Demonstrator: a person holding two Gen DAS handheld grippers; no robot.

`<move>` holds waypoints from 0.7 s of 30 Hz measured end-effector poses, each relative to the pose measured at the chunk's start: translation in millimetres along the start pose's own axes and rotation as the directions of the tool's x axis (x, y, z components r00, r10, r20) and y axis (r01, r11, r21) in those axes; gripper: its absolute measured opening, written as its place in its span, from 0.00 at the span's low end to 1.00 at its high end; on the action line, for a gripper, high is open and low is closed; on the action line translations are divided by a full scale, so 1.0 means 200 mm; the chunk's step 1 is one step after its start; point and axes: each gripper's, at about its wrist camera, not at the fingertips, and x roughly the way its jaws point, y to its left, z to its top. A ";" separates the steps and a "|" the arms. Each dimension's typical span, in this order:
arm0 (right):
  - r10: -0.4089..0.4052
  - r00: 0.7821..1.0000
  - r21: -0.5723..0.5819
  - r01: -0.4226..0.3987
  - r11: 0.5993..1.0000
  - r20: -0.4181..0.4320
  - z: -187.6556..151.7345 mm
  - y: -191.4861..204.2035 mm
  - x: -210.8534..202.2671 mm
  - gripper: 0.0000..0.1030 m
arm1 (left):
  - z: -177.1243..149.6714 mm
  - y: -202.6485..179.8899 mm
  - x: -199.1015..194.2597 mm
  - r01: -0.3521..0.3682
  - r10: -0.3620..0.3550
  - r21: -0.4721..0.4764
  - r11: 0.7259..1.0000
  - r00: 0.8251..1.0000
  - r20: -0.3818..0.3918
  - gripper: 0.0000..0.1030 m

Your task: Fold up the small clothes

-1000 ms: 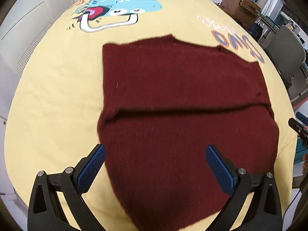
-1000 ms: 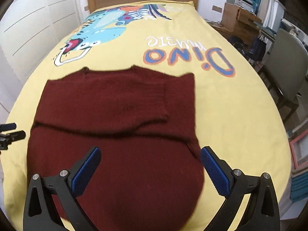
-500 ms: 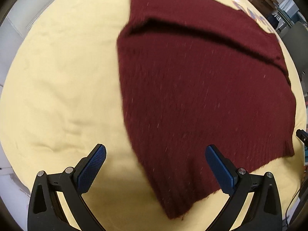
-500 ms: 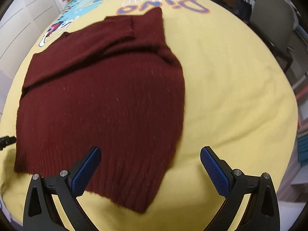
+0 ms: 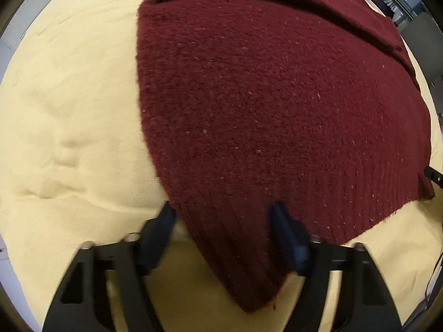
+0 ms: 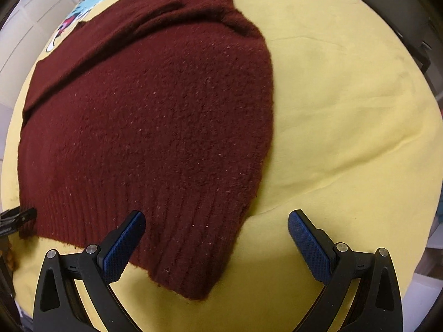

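At the sweater's (image 5: 277, 105) hem corners, the left tool (image 5: 224, 218) has narrowed while the right tool (image 6: 216, 228) stays spread.

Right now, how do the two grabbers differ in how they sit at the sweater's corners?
The left gripper has narrower jaws straddling its sweater corner; the right gripper is spread wide. The left's corner fills the gap; the right's corner covers only its left half, bare yellow bedspread beside it. Both are open, with blue pads at the ribbed hem.

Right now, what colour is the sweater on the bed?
Dark maroon knit sweater, ribbed at the hem; clearest in the right wrist view.
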 end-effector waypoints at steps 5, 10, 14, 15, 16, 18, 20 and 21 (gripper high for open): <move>0.024 0.998 0.003 -0.024 1.000 -0.051 -0.01 -0.01 0.03 0.60 | -0.01 -0.04 -0.01 0.053 -0.053 0.038 0.998 0.999 -0.010 0.16; 0.117 0.990 0.008 -0.117 0.993 -0.075 -0.02 0.01 0.02 0.15 | 0.00 -0.06 -0.05 0.086 -0.085 0.051 0.995 0.996 -0.008 0.10; 0.180 0.982 0.016 -0.180 0.984 -0.059 -0.01 0.01 -0.04 0.13 | 0.01 -0.04 -0.16 0.120 -0.121 0.033 0.992 0.992 0.034 0.09; 0.197 0.979 0.021 -0.196 0.980 -0.047 -0.01 -0.01 -0.07 0.13 | 0.02 -0.03 -0.18 0.131 -0.132 0.029 0.991 0.990 0.044 0.09; 0.215 0.976 0.025 -0.214 0.977 -0.028 0.00 -0.02 -0.11 0.13 | 0.03 -0.02 -0.21 0.138 -0.139 0.025 0.990 0.989 0.055 0.09; 0.232 0.973 0.026 -0.232 0.972 0.007 0.02 -0.03 -0.17 0.13 | 0.05 0.00 -0.27 0.150 -0.151 0.021 0.988 0.985 0.081 0.09; 0.244 0.969 0.019 -0.245 0.969 0.047 0.06 -0.03 -0.24 0.13 | 0.08 0.03 -0.32 0.176 -0.177 0.014 0.984 0.978 0.112 0.09; 0.251 0.966 0.012 -0.252 0.968 0.068 0.08 -0.03 -0.28 0.13 | 0.10 0.03 -0.35 0.186 -0.186 0.012 0.982 0.975 0.122 0.09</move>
